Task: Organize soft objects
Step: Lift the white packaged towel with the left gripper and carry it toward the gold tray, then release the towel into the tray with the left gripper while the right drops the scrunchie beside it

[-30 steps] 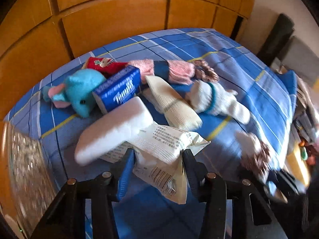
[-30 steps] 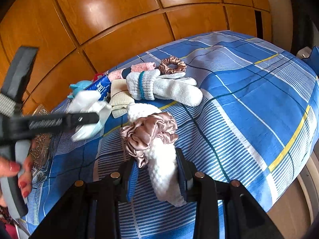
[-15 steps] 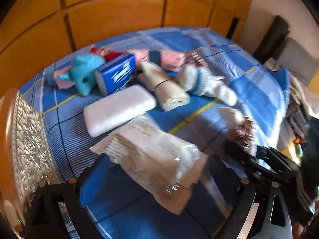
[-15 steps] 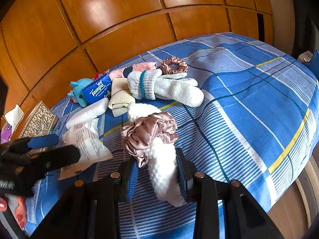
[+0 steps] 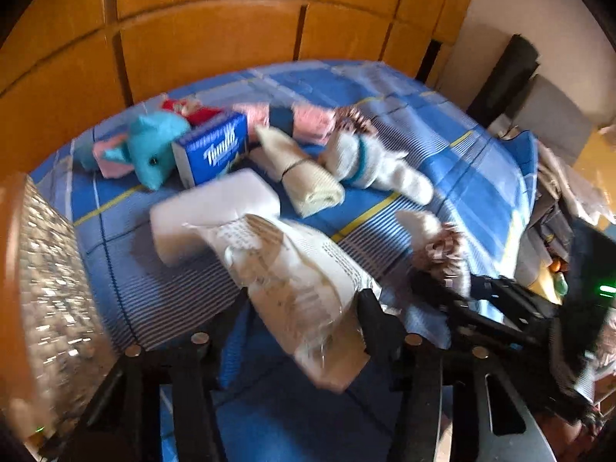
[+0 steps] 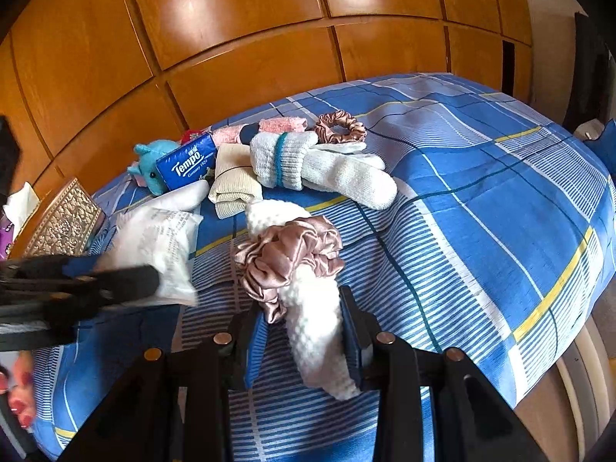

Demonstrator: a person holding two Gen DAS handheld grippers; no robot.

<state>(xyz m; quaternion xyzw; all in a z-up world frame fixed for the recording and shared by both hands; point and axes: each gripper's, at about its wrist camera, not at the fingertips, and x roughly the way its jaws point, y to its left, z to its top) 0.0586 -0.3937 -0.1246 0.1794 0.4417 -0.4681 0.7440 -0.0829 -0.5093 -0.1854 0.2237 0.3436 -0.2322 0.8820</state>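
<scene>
A crinkly white printed packet (image 5: 300, 288) lies on the blue checked bedspread (image 6: 481, 211). It sits between the jaws of my left gripper (image 5: 304, 302), which are closing, with both fingers touching its sides. From the right wrist view the packet (image 6: 161, 238) and left gripper (image 6: 115, 285) are at the left. My right gripper (image 6: 308, 331) is shut on a white knitted piece (image 6: 315, 327) with a pink satin scrunchie (image 6: 292, 254) round it.
Along the headboard lie a teal elephant plush (image 5: 150, 146), a blue Tempo tissue pack (image 5: 211, 150), a white pad (image 5: 215, 208), a beige folded cloth (image 6: 235, 188), white mittens (image 6: 315, 169), pink socks (image 6: 281, 125) and a brown scrunchie (image 6: 340, 127). An ornate box (image 6: 65, 223) stands left.
My left gripper opened wide and let the packet down on the bed, then drew its jaws in round it again while shifting a little. The right gripper and its bundle stayed put.
</scene>
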